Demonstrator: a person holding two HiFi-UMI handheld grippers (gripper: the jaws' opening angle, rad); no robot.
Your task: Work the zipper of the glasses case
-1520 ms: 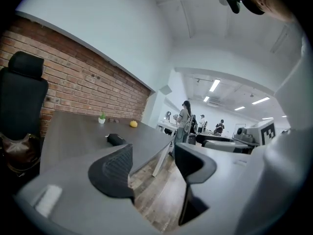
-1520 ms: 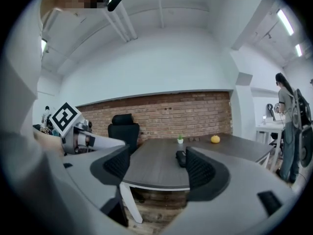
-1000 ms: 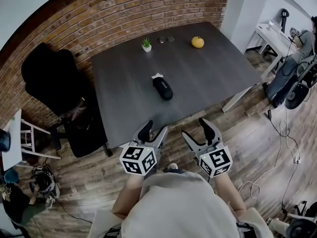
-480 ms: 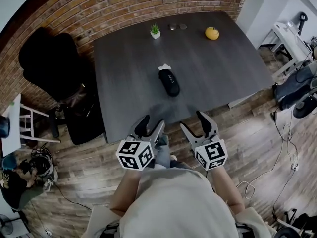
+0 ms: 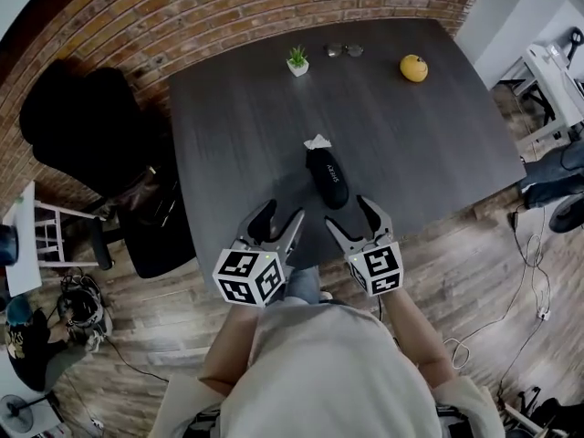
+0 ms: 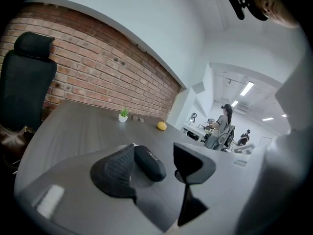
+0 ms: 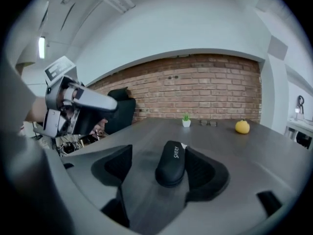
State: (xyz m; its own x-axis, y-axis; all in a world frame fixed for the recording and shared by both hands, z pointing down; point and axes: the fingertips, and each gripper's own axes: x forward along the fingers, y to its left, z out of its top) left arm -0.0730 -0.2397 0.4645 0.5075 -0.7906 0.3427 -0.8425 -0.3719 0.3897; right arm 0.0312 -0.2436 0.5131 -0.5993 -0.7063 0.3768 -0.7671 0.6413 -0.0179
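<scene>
The black glasses case (image 5: 327, 179) lies lengthways near the middle of the dark table (image 5: 228, 135), with a white cloth (image 5: 317, 141) at its far end. Both grippers hover over the table's near edge. My left gripper (image 5: 281, 217) stands open, a little to the left of the case's near end. My right gripper (image 5: 350, 215) is open just short of that end; its jaws have just been opening, with nothing between them. The left gripper view has the case (image 6: 150, 163) ahead between the jaws. The right gripper view shows the case (image 7: 171, 169) close ahead, beside the right finger.
At the table's far edge stand a small potted plant (image 5: 297, 60), a pair of glasses (image 5: 343, 50) and an orange fruit (image 5: 413, 67). A black office chair (image 5: 91, 126) stands left of the table by the brick wall. Cables lie on the wooden floor at the right.
Both grippers have moved forward from over the floor to over the table's near edge, closing on the glasses case. The case has not moved on the table.
</scene>
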